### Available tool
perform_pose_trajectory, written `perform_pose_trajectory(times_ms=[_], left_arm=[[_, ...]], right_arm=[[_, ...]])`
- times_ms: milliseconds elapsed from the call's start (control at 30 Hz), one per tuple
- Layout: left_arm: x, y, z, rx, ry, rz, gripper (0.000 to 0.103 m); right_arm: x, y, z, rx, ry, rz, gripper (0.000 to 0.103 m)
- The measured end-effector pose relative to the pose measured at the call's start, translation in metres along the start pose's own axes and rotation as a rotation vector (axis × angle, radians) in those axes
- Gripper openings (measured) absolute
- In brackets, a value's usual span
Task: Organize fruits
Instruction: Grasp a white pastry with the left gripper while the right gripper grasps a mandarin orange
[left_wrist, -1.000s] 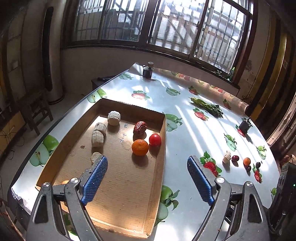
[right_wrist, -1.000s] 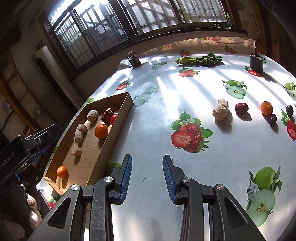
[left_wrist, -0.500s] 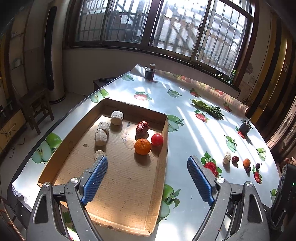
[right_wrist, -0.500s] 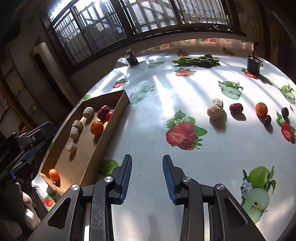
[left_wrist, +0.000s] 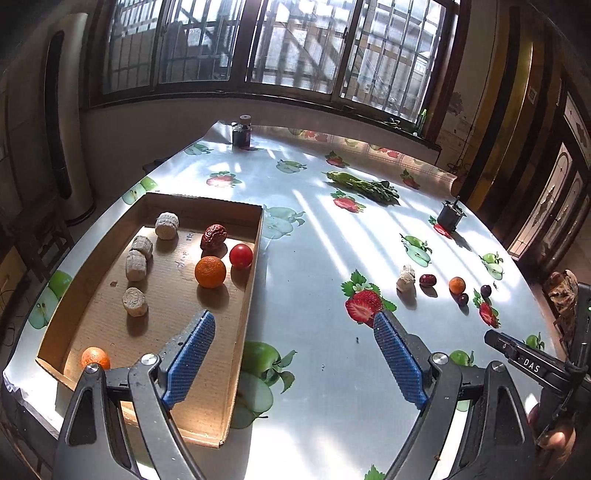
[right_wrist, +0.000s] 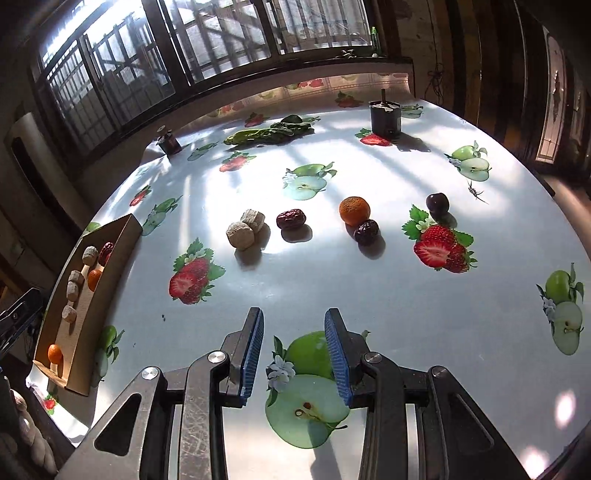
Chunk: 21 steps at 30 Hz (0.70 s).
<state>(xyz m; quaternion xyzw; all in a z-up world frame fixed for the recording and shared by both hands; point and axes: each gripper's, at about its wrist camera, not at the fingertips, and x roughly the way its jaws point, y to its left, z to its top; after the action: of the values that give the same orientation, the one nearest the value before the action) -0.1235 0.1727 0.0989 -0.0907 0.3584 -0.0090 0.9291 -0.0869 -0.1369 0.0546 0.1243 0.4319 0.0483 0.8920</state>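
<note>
Roughly half done: several fruits sit in the cardboard tray (left_wrist: 255, 236) by the table's left edge, a handful wait mid-table, left tool (left_wrist: 293, 354) wide open, right tool (right_wrist: 294, 350) narrowly open, both empty.

Left tongs (left_wrist: 293, 354) spread wide and empty above desk (left_wrist: 317, 236); box (left_wrist: 255, 266) at left holding orange (left_wrist: 210, 271), tomato (left_wrist: 241, 256), date (left_wrist: 213, 236), four beige chunks.

Hard sunlight through the barred windows (left_wrist: 280, 55) ahead; striped glare on the glossy tablecloth (right_wrist: 369, 288). Fruit casts short dark shadows toward the grippers. Room edges dim. Strong fisheye bending at the borders; focus sharp throughout.
</note>
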Motion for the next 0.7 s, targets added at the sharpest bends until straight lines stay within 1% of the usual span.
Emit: perform_pose_trajectory(times_ms=[100,233,300,333,367,400,500,533,600,633,700], left_arm=[[0.0,-0.018,-0.004,0.044,0.007,-0.009,0.087],[-0.001,-0.036,-0.009,0.08,0.018,-0.027,0.083],[0.0,-0.043,-0.012,0.102,0.028,-0.024,0.08],[0.0,-0.047,-0.013,0.114,0.035,-0.017,0.074],[0.0,-0.05,-0.014,0.127,0.04,-0.006,0.073],[-0.001,-0.053,-0.016,0.137,0.041,0.012,0.073],[-0.007,-0.065,-0.02,0.187,0.019,0.101,0.073],[-0.008,-0.067,-0.022,0.206,0.024,0.13,0.074],[-0.008,-0.068,-0.024,0.203,0.044,0.127,0.078],[-0.009,-0.068,-0.025,0.194,0.05,0.128,0.083],[-0.01,-0.07,-0.026,0.204,0.049,0.144,0.084]], right_arm=[[-0.006,-0.02,0.005,0.009,-0.009,-0.026,0.037],[-0.009,-0.028,0.01,-0.006,-0.01,-0.032,0.037],[-0.008,-0.027,0.009,-0.011,-0.01,-0.011,0.037],[-0.007,-0.025,0.008,-0.017,-0.012,-0.006,0.037],[-0.007,-0.023,0.007,-0.026,-0.015,-0.003,0.037],[-0.008,-0.022,0.006,-0.033,-0.025,0.008,0.037],[-0.012,-0.013,0.003,-0.071,-0.059,0.011,0.037],[-0.013,-0.01,0.003,-0.088,-0.058,0.021,0.037],[-0.012,-0.007,0.002,-0.11,-0.037,0.027,0.04],[-0.012,-0.005,0.001,-0.119,-0.03,0.026,0.04],[-0.011,-0.004,0.0,-0.134,-0.017,0.026,0.04]])
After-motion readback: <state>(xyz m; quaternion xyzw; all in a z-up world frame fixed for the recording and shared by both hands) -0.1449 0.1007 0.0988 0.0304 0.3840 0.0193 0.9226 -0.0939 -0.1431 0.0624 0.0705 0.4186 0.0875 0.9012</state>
